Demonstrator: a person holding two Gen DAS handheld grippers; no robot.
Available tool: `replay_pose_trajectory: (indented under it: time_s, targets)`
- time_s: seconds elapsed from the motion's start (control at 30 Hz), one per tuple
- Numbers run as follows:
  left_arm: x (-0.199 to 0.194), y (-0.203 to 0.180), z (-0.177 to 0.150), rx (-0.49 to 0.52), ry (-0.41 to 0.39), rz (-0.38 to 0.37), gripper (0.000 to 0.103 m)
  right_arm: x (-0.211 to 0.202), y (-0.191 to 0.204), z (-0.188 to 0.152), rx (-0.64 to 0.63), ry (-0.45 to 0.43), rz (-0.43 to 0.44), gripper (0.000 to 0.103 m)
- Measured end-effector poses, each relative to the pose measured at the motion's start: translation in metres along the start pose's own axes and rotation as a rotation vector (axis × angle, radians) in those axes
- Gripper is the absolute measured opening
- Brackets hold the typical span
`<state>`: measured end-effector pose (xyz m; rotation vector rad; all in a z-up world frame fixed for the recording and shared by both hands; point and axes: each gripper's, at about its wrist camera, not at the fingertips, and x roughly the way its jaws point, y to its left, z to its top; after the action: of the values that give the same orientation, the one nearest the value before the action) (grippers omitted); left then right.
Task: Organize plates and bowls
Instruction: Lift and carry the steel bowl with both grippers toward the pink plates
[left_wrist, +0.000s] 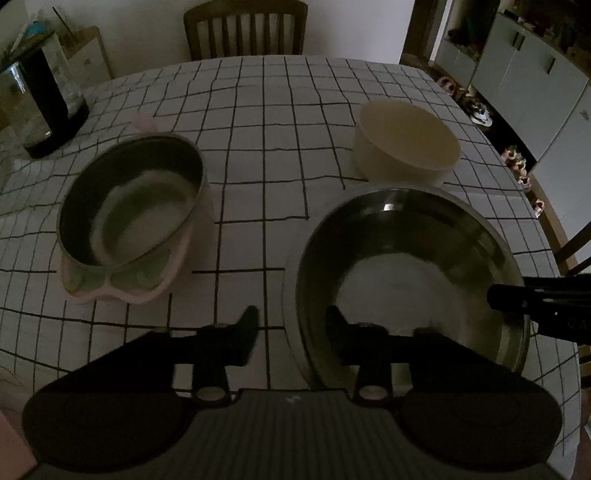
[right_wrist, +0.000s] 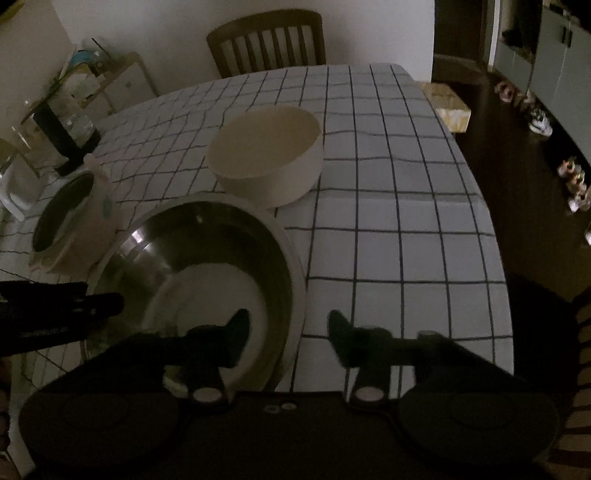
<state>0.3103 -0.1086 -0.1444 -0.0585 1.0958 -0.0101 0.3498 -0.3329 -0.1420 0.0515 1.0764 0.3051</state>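
A large steel bowl stands near the front of the checked tablecloth. My left gripper straddles its left rim, one finger outside and one inside, with the pads clear of the wall. My right gripper straddles the opposite rim the same way, also with a gap on both sides. Behind the steel bowl sits a cream bowl. To the left, a smaller steel bowl rests on a pink divided plate.
A dark jug and a glass vessel stand at the table's far left corner. A wooden chair is pushed in at the far side. The table's right edge drops to a dark floor, with a cardboard box and cabinets beyond.
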Motion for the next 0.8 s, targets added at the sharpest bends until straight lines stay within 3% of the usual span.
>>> replay_pose_trajectory:
  time_s: [0.2,0.3,0.8]
  targets:
    - [0.000,-0.002,0.001,0.005,0.007,-0.006,0.018,0.000,-0.006,0.002,0.048,0.034,0.032,0.022]
    - [-0.001,-0.005,0.000,0.017,0.006,0.003,0.016,-0.001,-0.005,0.001,0.050,0.036,0.031,0.014]
    - [-0.049,-0.003,-0.028,0.033,0.002,-0.013,0.016,-0.037,0.005,-0.022,0.026,0.049,0.066,0.013]
